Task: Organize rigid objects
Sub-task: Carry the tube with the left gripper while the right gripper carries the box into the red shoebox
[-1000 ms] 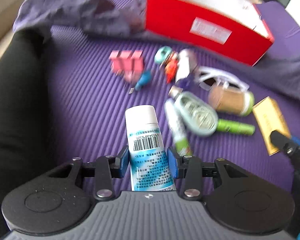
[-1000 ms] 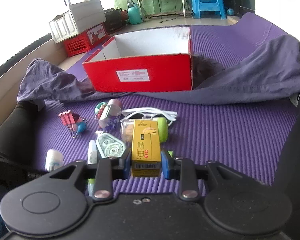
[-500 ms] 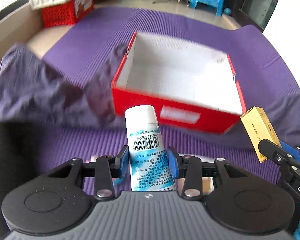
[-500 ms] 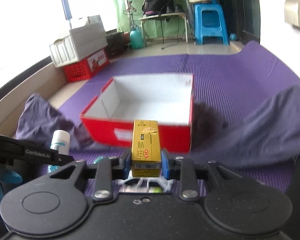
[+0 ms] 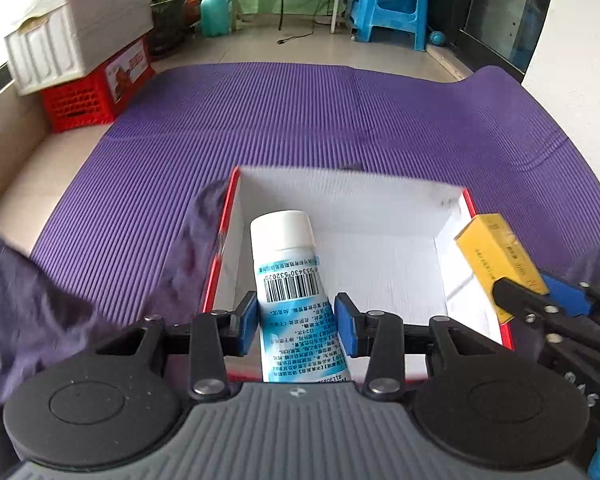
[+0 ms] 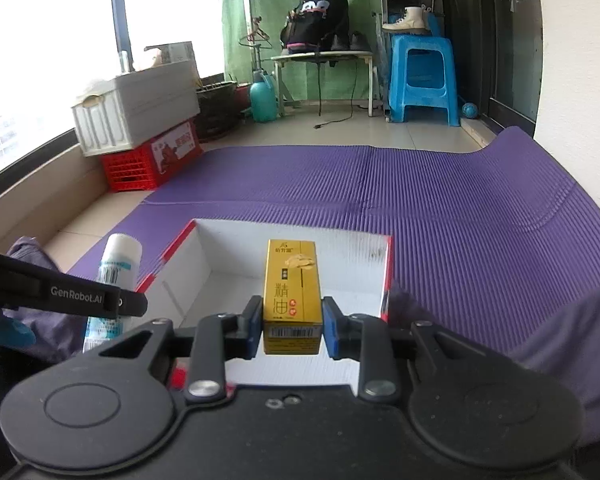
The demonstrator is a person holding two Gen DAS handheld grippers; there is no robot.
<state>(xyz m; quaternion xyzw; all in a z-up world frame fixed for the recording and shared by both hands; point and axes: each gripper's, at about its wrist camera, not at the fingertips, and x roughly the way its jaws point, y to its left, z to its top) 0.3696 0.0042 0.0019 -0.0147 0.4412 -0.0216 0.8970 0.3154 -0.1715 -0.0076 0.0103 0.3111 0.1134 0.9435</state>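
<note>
Holding tube (image 5: 288,280) & carton (image 6: 292,300) over box (image 5: 380,216)

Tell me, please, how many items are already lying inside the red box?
0. The red box shows only its bare white floor. The tube and yellow carton are held above it; its near corners are hidden.

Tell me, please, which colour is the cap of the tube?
White; the tube's cap shows best in the left wrist view.

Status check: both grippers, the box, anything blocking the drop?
Left gripper shut on white tube; right gripper shut on yellow carton. Both over red box, interior bare. Purple cloth drapes left wall; opening unobstructed.
</note>
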